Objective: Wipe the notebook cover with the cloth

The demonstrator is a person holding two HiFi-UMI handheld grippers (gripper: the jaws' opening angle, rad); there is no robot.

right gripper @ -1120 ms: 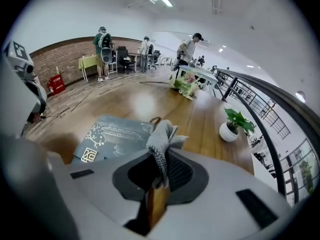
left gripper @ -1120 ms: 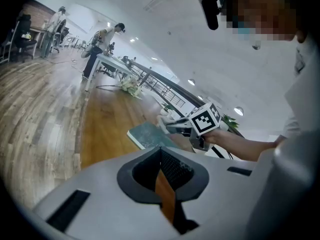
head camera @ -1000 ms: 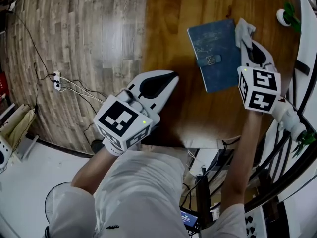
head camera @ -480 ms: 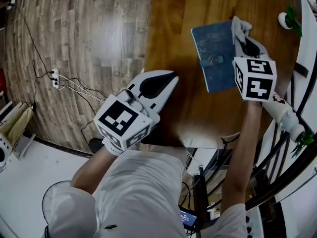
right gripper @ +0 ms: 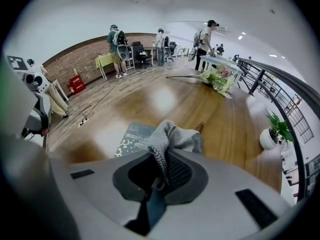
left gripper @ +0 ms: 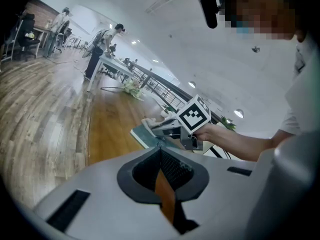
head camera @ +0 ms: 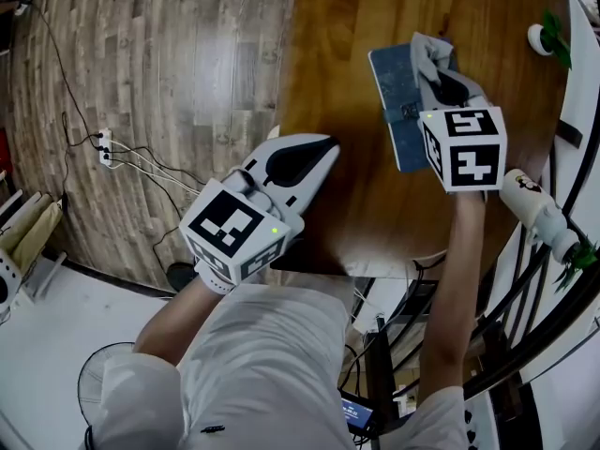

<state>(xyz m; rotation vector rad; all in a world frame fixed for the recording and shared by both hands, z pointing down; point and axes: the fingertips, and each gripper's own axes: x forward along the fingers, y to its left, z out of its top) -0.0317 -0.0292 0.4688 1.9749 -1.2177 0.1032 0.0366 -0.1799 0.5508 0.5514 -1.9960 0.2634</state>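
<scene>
My right fingers [head camera: 472,89] are clamped on the cloth [head camera: 424,52], pressing it on the notebook [head camera: 396,87] near the worktop's [head camera: 347,26] right edge. My left fingers [head camera: 314,178] are together and empty. I think the wiping is only partly done.

- Head view: cam on person's head, looks steeply down; table [head camera: 356,26] at right, floor [head camera: 169,64] at left.
- Left gripper view: from table edge, faces across to notebook [left gripper: 142,134] & right gripper [left gripper: 152,126].
- Right gripper view: v. close over cloth [right gripper: 167,136] & notebook, faces along table.
- All 3 share notebook + table.
</scene>
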